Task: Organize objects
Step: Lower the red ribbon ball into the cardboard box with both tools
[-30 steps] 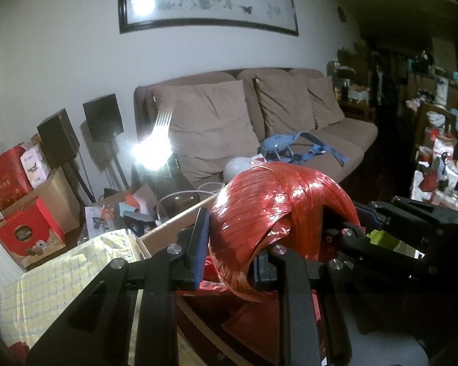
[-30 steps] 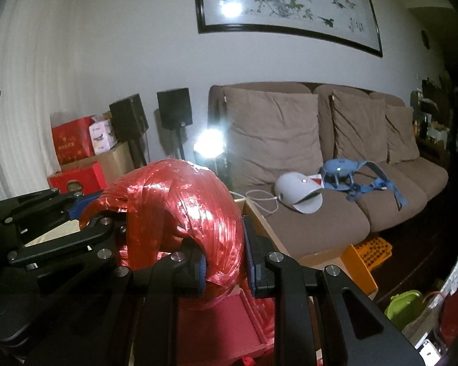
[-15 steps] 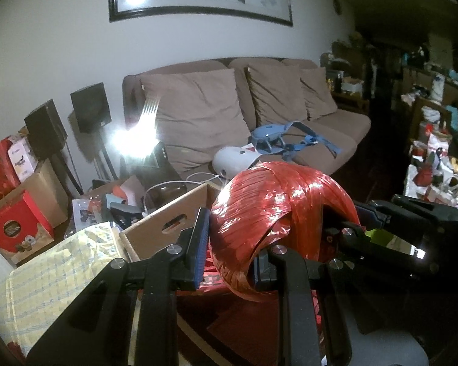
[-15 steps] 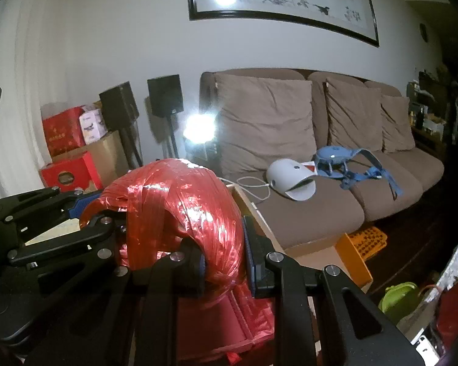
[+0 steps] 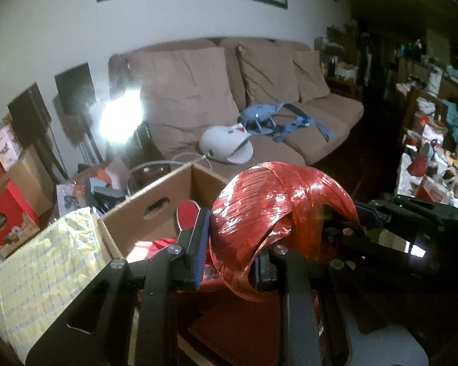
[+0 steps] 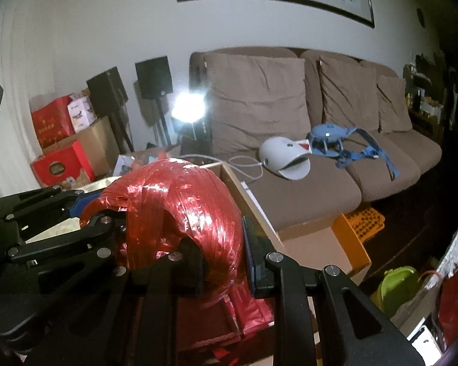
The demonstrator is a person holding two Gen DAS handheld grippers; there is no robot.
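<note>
A big roll of shiny red plastic twine hangs between both grippers above an open cardboard box. My left gripper is shut on the roll's left rim, one finger outside and one inside the hollow core. My right gripper is shut the same way on the opposite rim of the roll. Each view shows the other gripper across the roll: the right one and the left one. Flat red packets lie in the box under the roll.
A brown sofa behind the box carries a white dome-shaped device and a blue strap harness. Yellow checked cloth lies left of the box. Red gift boxes, speakers on stands, an orange crate and a green tub crowd the floor.
Both grippers have sunk and tipped downward with the roll still held. The sofa and picture slid up in both views, and the cardboard box and its red contents came into sight below.
</note>
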